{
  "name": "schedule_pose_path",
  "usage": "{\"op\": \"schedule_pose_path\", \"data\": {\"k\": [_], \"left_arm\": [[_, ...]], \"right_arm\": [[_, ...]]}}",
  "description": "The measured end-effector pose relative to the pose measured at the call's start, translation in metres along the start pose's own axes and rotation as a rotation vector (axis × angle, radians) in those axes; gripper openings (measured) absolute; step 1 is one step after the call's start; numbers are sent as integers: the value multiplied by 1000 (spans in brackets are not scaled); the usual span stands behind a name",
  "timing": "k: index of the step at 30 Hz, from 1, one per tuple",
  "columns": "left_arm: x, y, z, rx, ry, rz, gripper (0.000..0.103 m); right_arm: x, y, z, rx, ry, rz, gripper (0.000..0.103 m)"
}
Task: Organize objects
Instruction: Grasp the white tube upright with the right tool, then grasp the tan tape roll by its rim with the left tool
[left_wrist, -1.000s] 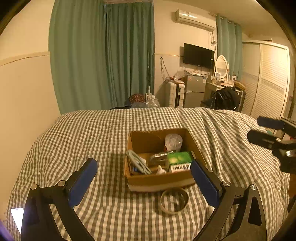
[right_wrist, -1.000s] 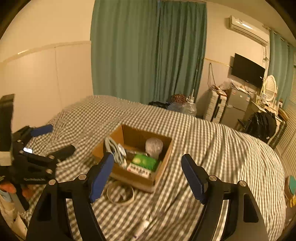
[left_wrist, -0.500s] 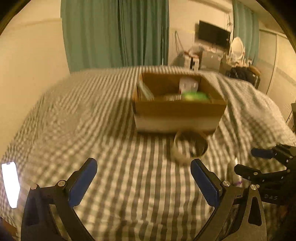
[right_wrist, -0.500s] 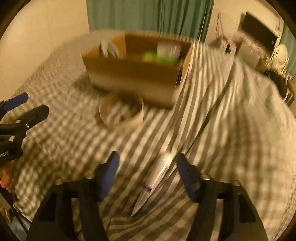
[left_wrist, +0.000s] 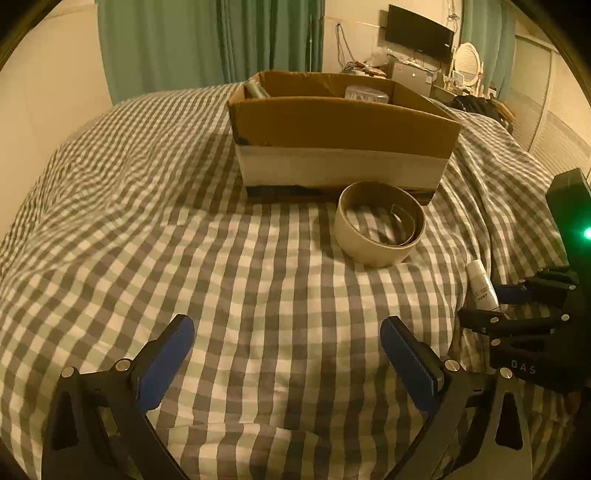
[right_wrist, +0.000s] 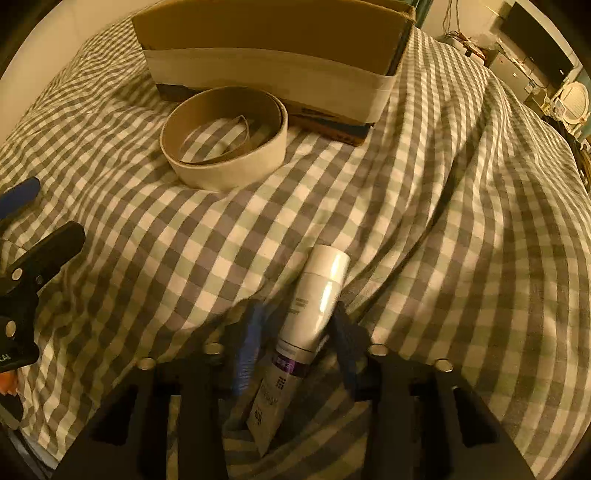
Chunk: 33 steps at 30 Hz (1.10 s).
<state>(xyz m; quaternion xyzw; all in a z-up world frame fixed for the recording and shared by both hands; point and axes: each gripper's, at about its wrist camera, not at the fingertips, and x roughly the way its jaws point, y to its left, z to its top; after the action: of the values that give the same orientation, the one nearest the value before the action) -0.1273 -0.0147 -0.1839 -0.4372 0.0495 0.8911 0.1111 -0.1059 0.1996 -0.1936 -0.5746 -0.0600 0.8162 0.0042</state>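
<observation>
A white tube (right_wrist: 321, 288) with a purple band lies on the checked bedcover (right_wrist: 443, 221), cap pointing away. My right gripper (right_wrist: 295, 314) is open, its blurred blue fingers on either side of the tube's middle, the right one close against it. In the left wrist view the same tube (left_wrist: 480, 280) sits between the right gripper's (left_wrist: 484, 302) fingers. A beige coiled band (left_wrist: 369, 247) (right_wrist: 229, 173) rests in front of the cardboard box (left_wrist: 343, 125) (right_wrist: 266, 37). My left gripper (left_wrist: 286, 328) (right_wrist: 55, 208) hovers open over bare cover, holding nothing.
The box holds a clear round container (left_wrist: 365, 94) and other items mostly hidden by its front wall. Green curtains (left_wrist: 207, 37), a wall TV (left_wrist: 419, 31) and cluttered furniture stand beyond the bed. The cover slopes away at the right.
Both grippers have dropped low toward the bed near the box. The right gripper moved forward over the tube and its fingers have narrowed around it.
</observation>
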Motion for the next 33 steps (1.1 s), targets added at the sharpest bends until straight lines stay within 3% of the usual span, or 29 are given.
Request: {"op": "schedule_pose_path", "data": {"k": [9, 19, 24, 33], "left_arm": [[-4, 3, 5, -10, -6, 3, 103], [13, -31, 37, 52, -9, -32, 103], [40, -55, 55, 60, 22, -82, 103], [89, -80, 77, 127, 69, -62, 103]], "right_arm": [[-41, -5, -4, -4, -145, 93, 19], [-91, -61, 42, 39, -344, 27, 19], [-71, -70, 53, 70, -340, 93, 19], [-43, -83, 49, 125, -305, 213, 19]]}}
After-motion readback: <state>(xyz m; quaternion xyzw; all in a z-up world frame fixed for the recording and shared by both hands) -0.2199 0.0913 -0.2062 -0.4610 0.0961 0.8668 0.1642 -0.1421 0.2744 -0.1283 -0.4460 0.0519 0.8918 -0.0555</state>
